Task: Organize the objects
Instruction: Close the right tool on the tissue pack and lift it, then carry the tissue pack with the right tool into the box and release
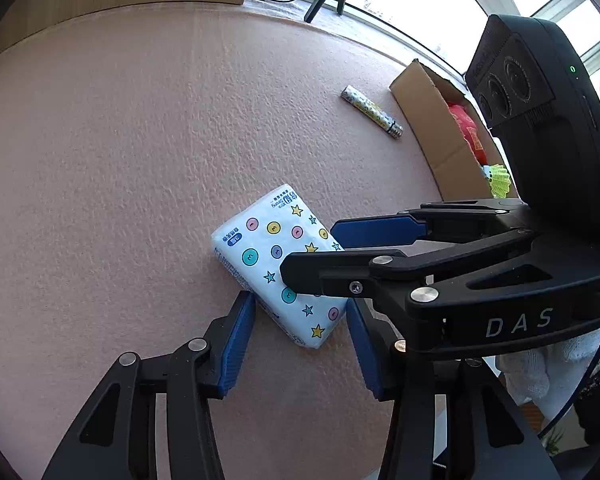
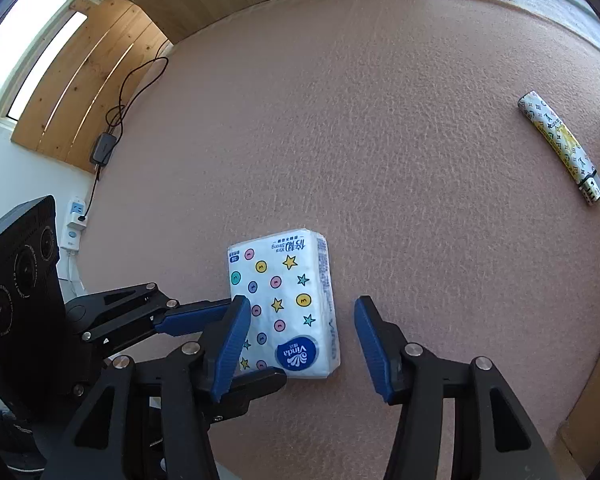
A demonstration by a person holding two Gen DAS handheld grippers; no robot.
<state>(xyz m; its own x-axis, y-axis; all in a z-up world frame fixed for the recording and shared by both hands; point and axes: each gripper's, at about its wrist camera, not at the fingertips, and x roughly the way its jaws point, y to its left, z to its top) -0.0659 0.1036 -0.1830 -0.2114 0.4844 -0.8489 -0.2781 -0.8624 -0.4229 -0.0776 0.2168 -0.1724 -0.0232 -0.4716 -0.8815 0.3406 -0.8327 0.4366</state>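
Note:
A white tissue pack [image 1: 276,264] [image 2: 284,304] printed with coloured dots and stars lies flat on the pink felt tabletop [image 1: 140,160]. My left gripper [image 1: 300,344] is open, its blue pads on either side of the pack's near corner, the left pad close to the pack's edge. From the right, my right gripper [image 1: 312,254] reaches over the same pack. In the right wrist view that right gripper [image 2: 302,332] stands open astride the pack's near end, and the left gripper [image 2: 260,344] comes in from the left, one finger under the pack's logo corner.
A patterned lighter [image 1: 372,112] [image 2: 560,144] lies further off on the felt. Beyond it an open cardboard box [image 1: 432,120] holds a red packet [image 1: 470,128] and a yellow-green shuttlecock [image 1: 498,178]. A wooden board lines the back; a cable and power strip [image 2: 74,224] sit off the table's left.

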